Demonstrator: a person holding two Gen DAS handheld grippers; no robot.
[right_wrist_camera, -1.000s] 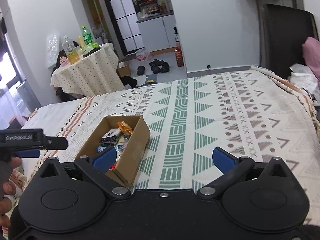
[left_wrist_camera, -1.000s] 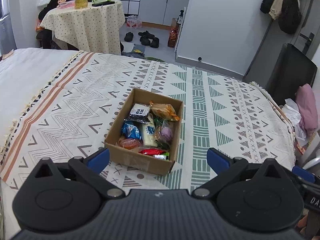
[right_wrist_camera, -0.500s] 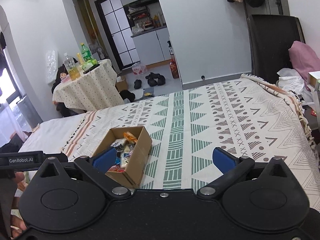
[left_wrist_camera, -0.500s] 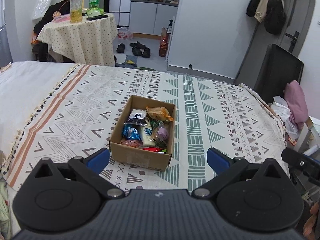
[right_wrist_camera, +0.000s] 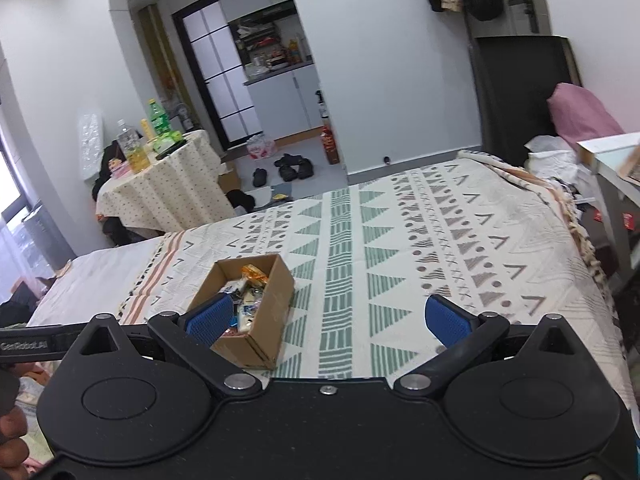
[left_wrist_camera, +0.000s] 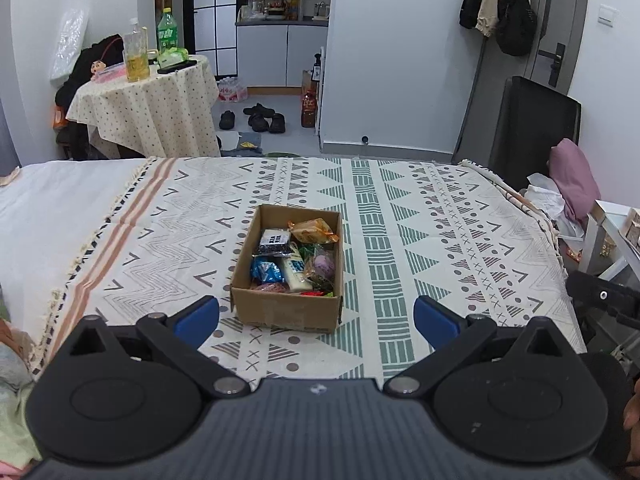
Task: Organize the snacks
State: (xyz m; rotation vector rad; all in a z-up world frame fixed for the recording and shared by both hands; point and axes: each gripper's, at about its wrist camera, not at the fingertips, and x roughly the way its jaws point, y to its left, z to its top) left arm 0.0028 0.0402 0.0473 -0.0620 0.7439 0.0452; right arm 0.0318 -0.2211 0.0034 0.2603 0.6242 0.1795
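1. The cardboard box [left_wrist_camera: 286,307] sat near the middle of the bed [left_wrist_camera: 440,240], on its patterned blanket, with the snacks [left_wrist_camera: 294,258] piled loosely inside and none lying outside it.
2. Inside, an orange packet [left_wrist_camera: 311,231] lay at the far end beside a black-and-white packet [left_wrist_camera: 273,242]; a blue wrapper [left_wrist_camera: 265,271], a pale long packet [left_wrist_camera: 295,271] and a purple round item [left_wrist_camera: 323,265] filled the middle, with something red at the near wall, though what it was could not be read.
3. The left gripper [left_wrist_camera: 316,316] hovered back from the box, its fingers spread wide and empty.
4. The right gripper [right_wrist_camera: 328,318] hung off to the box's right side, also spread wide and holding nothing.
5. Judging from this, the packing looked finished or close to it; any further step would best be a slow approach from above, closing on one packet by its edge so the neighbours stay put.
6. The box walls looked thin, so a push against them would likely slide it across the blanket.
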